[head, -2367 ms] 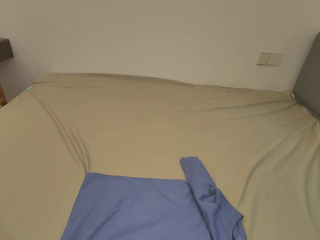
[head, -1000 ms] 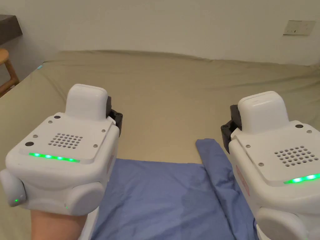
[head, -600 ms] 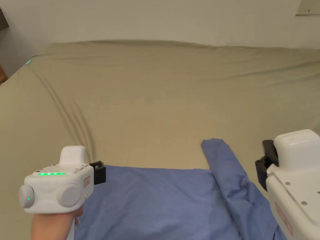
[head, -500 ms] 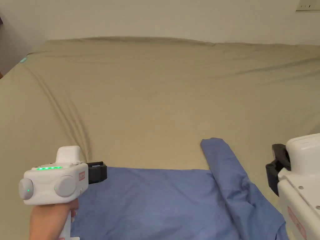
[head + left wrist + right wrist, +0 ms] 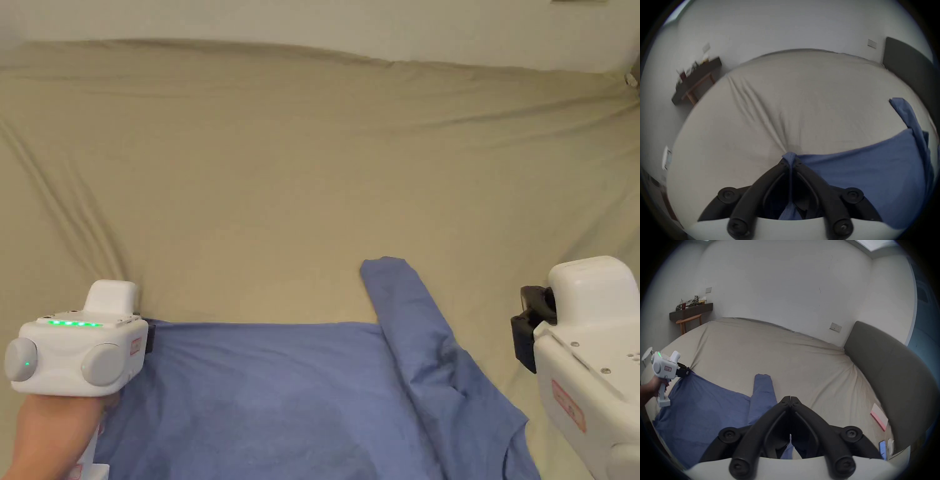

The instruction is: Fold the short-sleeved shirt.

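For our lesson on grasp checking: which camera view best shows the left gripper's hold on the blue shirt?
The left gripper view: the left gripper has both jaws pinching the shirt hem. The right gripper view shows it small, at the shirt's corner; in the head view its body hides the jaws.

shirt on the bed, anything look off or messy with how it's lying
The blue shirt lies mostly flat on the bed sheet, but its far sleeve is bunched into a narrow, creased strip. The left gripper is shut on the shirt's corner. Nothing looks damaged.
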